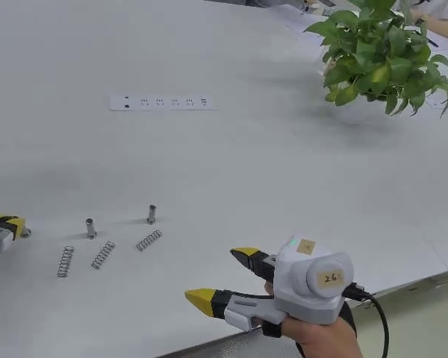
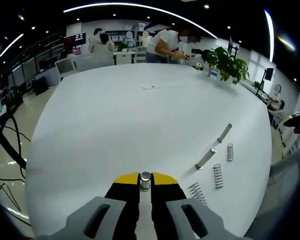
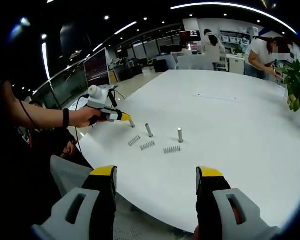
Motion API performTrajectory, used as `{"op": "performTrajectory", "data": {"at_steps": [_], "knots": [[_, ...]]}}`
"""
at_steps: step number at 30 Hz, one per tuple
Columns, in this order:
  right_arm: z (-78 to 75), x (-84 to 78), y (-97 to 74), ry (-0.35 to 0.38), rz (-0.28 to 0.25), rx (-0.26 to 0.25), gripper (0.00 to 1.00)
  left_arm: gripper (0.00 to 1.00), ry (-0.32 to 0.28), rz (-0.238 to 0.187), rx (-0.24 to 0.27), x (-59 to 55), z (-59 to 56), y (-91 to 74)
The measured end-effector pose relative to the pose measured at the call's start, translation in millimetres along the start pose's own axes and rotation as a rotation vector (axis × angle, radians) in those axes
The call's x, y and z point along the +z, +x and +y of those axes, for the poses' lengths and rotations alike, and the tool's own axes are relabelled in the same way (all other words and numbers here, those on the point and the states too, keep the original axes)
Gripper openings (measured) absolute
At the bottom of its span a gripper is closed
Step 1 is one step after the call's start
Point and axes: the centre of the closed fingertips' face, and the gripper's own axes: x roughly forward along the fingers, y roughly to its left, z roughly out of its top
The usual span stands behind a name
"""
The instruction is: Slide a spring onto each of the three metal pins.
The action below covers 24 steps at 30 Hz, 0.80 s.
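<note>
— Surface and fixtures?
— White table [image 1: 246,164]. Potted plant [image 1: 381,52] at 1 o'clock. Power strip [image 1: 163,102] at 11 o'clock, markings unreadable.
— Any writing?
— A sticker [image 1: 330,278] on the right gripper [image 1: 220,276] appeared to read "26".
— Jaws?
— Right gripper, at 5 o'clock, stood wide apart, holding nothing. Left gripper [image 2: 145,181], at 9 o'clock, was clamped on one metal pin [image 2: 145,176].
— Remaining parts?
— Two pins [image 1: 90,227] [image 1: 151,214] stood upright at 8 o'clock. Three springs [image 1: 103,254] lay loose just beside them.
</note>
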Motion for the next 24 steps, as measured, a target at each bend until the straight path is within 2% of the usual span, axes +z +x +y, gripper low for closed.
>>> {"op": "performTrajectory", "data": {"at_steps": [13,24], "knots": [[1.5,-1.5,2.2,-0.003,0.0,0.012,0.63,0.0,0.017,0.005,-0.001,-2.5,-2.2,-6.2],[0.6,-3.9,2.1,-0.001,0.002,0.014,0.63,0.0,0.051,0.013,-0.013,-8.4,-9.2,-10.3]]}}
